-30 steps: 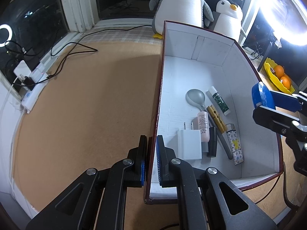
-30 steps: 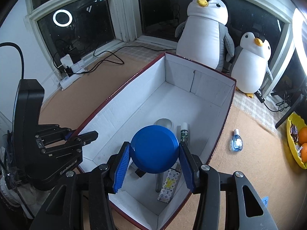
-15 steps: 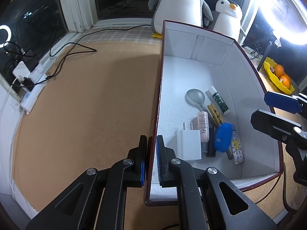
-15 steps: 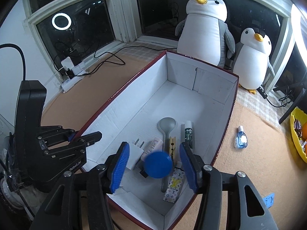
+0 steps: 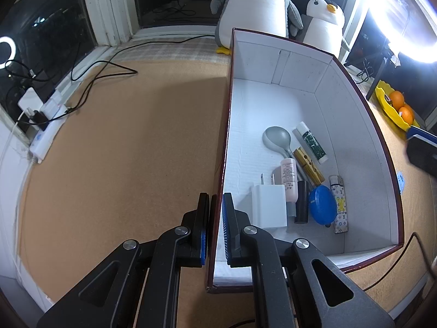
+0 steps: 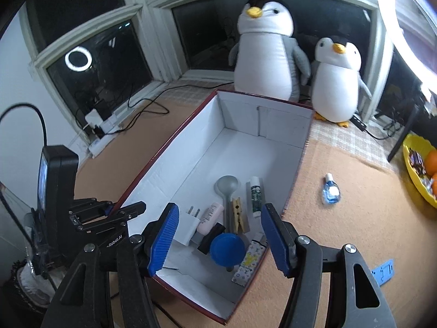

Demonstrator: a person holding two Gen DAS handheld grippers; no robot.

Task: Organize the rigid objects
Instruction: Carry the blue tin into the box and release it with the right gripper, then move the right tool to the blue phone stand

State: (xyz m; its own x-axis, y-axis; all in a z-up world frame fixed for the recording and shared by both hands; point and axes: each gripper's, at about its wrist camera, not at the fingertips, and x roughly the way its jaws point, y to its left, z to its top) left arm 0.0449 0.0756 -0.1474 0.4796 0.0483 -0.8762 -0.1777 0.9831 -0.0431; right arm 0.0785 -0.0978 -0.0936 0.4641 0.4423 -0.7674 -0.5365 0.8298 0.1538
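Observation:
A white box with a dark red rim [image 5: 227, 114] [image 6: 297, 169] stands on the cork floor. In it lie a blue round lid [image 5: 322, 204] [image 6: 227, 249], a white charger [image 5: 269, 207], a pink tube [image 5: 289, 180], a grey spoon [image 5: 276, 138], a wooden clothespin [image 5: 308, 163], a green-labelled tube [image 5: 311, 142] and a patterned lighter [image 5: 339, 204]. My left gripper [image 5: 215, 229] is shut on the box's left wall near its front corner. My right gripper [image 6: 220, 239] is open and empty above the box's front end. A small blue bottle [image 6: 330, 192] lies outside, right of the box.
Two plush penguins [image 6: 266, 52] stand behind the box. A yellow bowl with oranges [image 6: 422, 169] is at the right. A power strip with cables [image 5: 43, 114] lies at the left by the window. A blue tag [image 6: 383, 270] lies on the floor near my right gripper.
My right gripper opened and let go of the blue lid, which dropped into the box beside the lighter. The gripper then drew back and up. The left gripper has not moved.

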